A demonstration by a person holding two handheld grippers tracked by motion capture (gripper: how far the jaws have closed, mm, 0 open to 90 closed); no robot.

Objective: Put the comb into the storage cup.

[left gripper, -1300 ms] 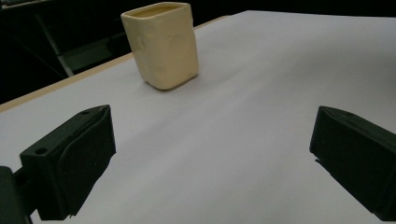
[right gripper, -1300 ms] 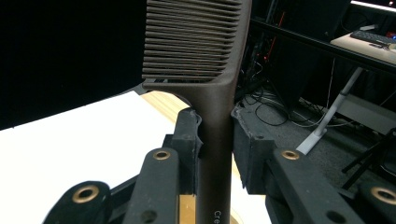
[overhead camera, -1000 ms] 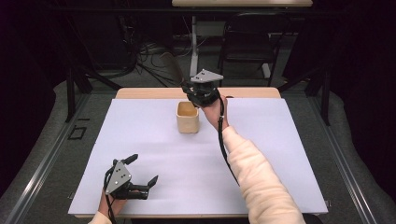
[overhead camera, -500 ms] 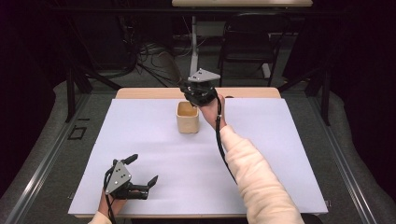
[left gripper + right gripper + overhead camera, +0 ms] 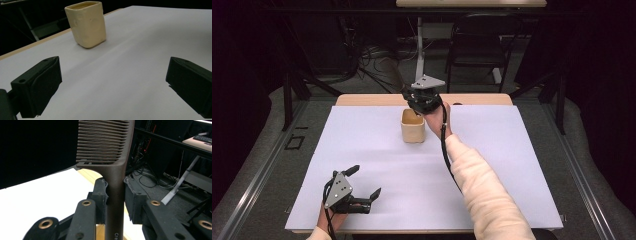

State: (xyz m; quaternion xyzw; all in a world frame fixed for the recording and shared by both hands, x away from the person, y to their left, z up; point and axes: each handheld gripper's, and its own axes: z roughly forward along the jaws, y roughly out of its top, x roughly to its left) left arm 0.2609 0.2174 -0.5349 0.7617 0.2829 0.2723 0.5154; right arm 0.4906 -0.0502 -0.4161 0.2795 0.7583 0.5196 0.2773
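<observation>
much bare sheet (image 5: pixel 492 165) around cup (image 5: pixel 413 126)

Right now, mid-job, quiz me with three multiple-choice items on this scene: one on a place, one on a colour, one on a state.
1. Where does the cream cup stand?
A. on the white sheet
B. on the floor
C. in the left tool

2. What colour is the comb?
A. red
B. dark brown
C. white

3. How is the right tool?
A. open, nothing in it
B. resting on the sheet
C. shut on the comb's handle

Answers:
1 A, its base rests on the sheet.
2 B, teeth and handle look dark brown.
3 C, both pads press the handle.
</observation>
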